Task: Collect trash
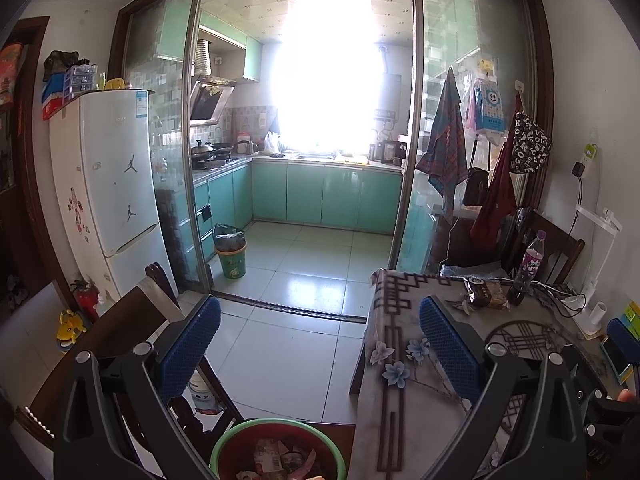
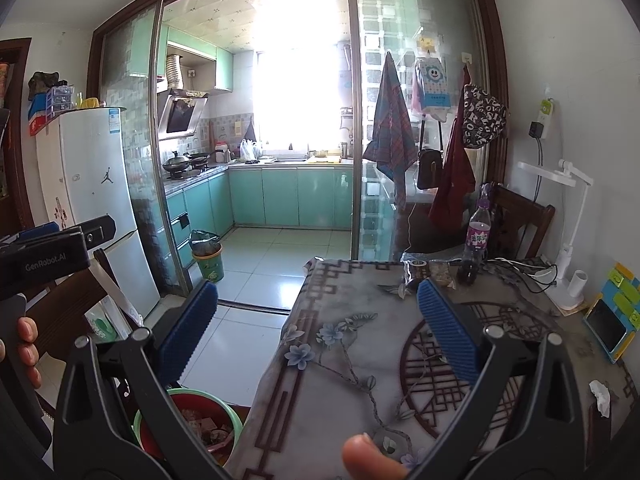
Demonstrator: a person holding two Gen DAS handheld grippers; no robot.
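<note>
My left gripper [image 1: 320, 344] hangs open and empty over the floor gap beside the table, directly above a green-rimmed bin [image 1: 218, 450] with a red liner and scraps inside. My right gripper [image 2: 318, 328] is also open and empty, over the near left part of the patterned tablecloth [image 2: 340, 380]. A dark snack wrapper [image 2: 428, 272] lies at the table's far side, next to a purple-labelled bottle [image 2: 476, 240]. A crumpled white tissue [image 2: 600, 396] sits at the table's right edge. The same bin [image 2: 232, 420] shows below left, and the wrapper [image 1: 484, 292] and bottle [image 1: 528, 268] appear in the left wrist view too.
A wooden chair [image 1: 132, 320] and white fridge [image 1: 116, 176] stand to the left. A second green bin [image 1: 232, 256] sits inside the kitchen doorway. A phone [image 2: 608, 324], white lamp [image 2: 568, 240] and cables occupy the table's right side. A thumb [image 2: 368, 460] shows at the bottom edge.
</note>
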